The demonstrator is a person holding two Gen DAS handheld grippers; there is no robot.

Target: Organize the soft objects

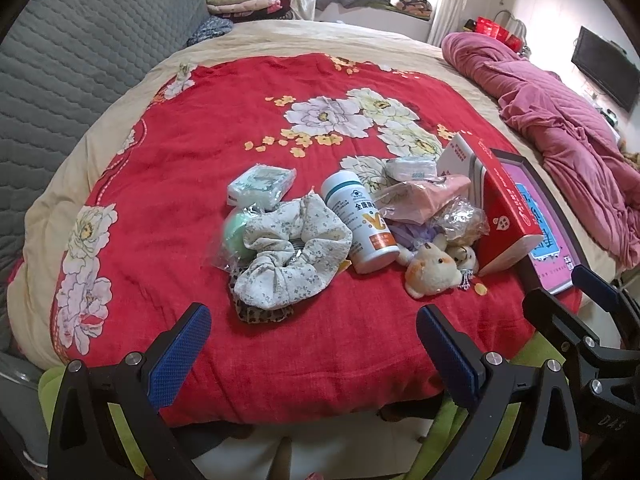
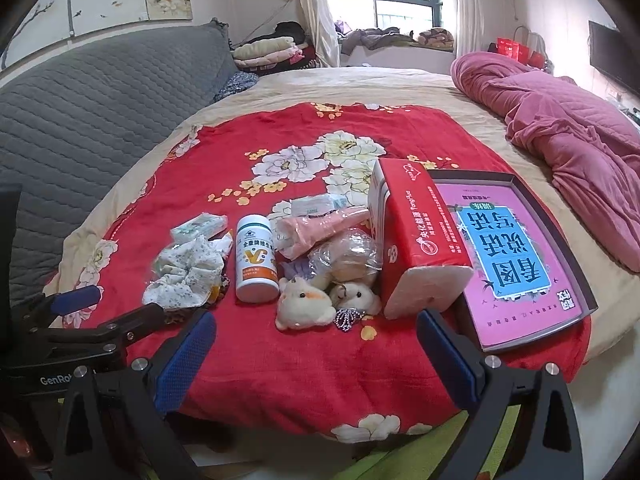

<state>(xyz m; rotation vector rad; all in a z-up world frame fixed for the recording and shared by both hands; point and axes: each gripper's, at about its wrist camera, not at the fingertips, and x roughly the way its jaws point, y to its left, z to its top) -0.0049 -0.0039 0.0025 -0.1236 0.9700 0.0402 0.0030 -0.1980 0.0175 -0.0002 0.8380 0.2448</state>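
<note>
— Scrunchies and plush toys, all in one heap with the hard stuff. See the white vitamin bottle (image 1: 362,222)? Use that as your marker.

— Right. The floral scrunchie (image 1: 288,252) touches the bottle's left side, with a leopard-print one (image 1: 262,314) tucked under its near edge.

— And on the bottle's right, the two little plush animals (image 2: 306,300), with a bagged plush (image 2: 348,258) and a pink packet (image 2: 320,228) just behind them.

— So nothing looks sorted?

— I'd say it hasn't begun. The soft things lie mixed with the bottle and the red tissue box (image 2: 416,240), which leans on the pink book tray (image 2: 576,256) further right of the bottle.

— And the grippers?

— Left gripper (image 1: 314,354) has its jaws wide apart, holding nothing, hanging at the near edge of the red blanket (image 1: 192,168) in front of the scrunchie. Right gripper (image 2: 316,354) is spread wide too, empty, in front of the plush animals.

— Room to work?

— Plenty left of the bottle, where the blanket is bare beyond the scrunchie and tissue pack (image 1: 260,186). Right of it is crowded, and the tray sits near the bed's edge.
</note>
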